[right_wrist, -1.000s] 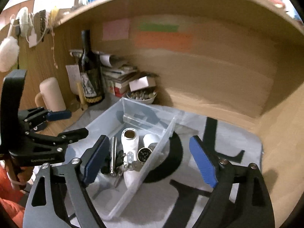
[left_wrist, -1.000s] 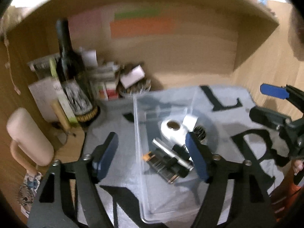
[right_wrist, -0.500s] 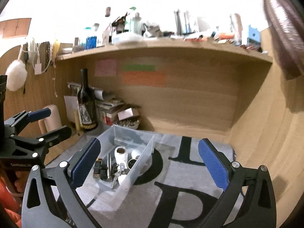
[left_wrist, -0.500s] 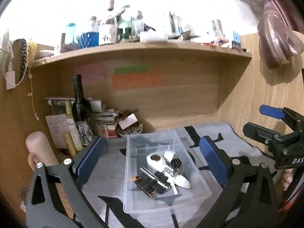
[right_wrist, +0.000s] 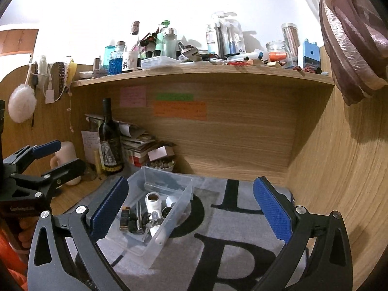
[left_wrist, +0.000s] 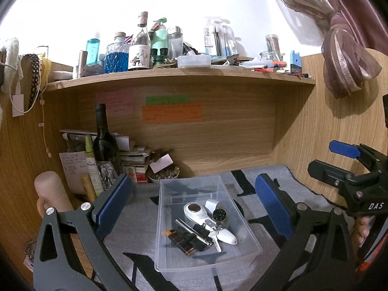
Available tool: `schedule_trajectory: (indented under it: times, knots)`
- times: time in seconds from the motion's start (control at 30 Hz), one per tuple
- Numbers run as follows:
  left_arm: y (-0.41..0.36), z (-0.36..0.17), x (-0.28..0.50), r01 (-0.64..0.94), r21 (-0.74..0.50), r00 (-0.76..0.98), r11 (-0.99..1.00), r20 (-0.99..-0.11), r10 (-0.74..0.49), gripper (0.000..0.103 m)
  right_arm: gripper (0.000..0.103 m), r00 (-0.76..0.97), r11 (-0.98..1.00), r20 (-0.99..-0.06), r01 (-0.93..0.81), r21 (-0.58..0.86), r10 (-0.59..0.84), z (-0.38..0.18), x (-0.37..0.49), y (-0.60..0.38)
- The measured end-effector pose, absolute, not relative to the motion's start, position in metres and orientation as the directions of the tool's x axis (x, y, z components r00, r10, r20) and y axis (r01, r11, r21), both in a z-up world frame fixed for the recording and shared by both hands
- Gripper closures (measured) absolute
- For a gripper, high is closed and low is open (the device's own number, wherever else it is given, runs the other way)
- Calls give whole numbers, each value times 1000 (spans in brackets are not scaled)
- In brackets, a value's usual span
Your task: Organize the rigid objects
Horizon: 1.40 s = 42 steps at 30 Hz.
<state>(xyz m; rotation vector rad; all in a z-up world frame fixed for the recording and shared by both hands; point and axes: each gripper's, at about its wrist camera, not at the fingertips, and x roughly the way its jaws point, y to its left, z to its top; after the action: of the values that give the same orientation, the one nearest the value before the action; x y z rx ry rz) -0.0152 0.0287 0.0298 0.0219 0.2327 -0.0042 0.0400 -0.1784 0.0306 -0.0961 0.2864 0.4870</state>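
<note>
Sitting on the grey mat (left_wrist: 286, 177) w/ big black letters is the clear bin (left_wrist: 245, 225), and all the small stuff is already inside it: white gadget (left_wrist: 196, 212), metal rod (left_wrist: 191, 229), black lighter (left_wrist: 180, 240), keys (left_wrist: 214, 236), round black thing (left_wrist: 219, 215). Left gripper (left_wrist: 194, 205) has its jaws spread wide w/ nothing between the pads; in its view the bin shows in the gap between them but further out, not touched. Right gripper (right_wrist: 190, 208) is also wide open and empty, and from its cam the bin (right_wrist: 184, 194) sits toward the left jaw, partly behind that blue pad, rest of the gap is just mat (right_wrist: 242, 223). Wine bottle (left_wrist: 104, 145), papers and a bowl (left_wrist: 167, 177) crowd the back left corner under the shelf (left_wrist: 179, 75), near the bin's far end but apart from it.
</note>
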Motion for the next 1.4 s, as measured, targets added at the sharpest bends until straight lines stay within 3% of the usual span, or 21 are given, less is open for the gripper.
schedule_trajectory:
  times: [1.4]
  knots:
    - [28,25,-11,10,-13,970,1000,-245,-13,0,0,852,885,-293,-464,-41,434,31,34,-170]
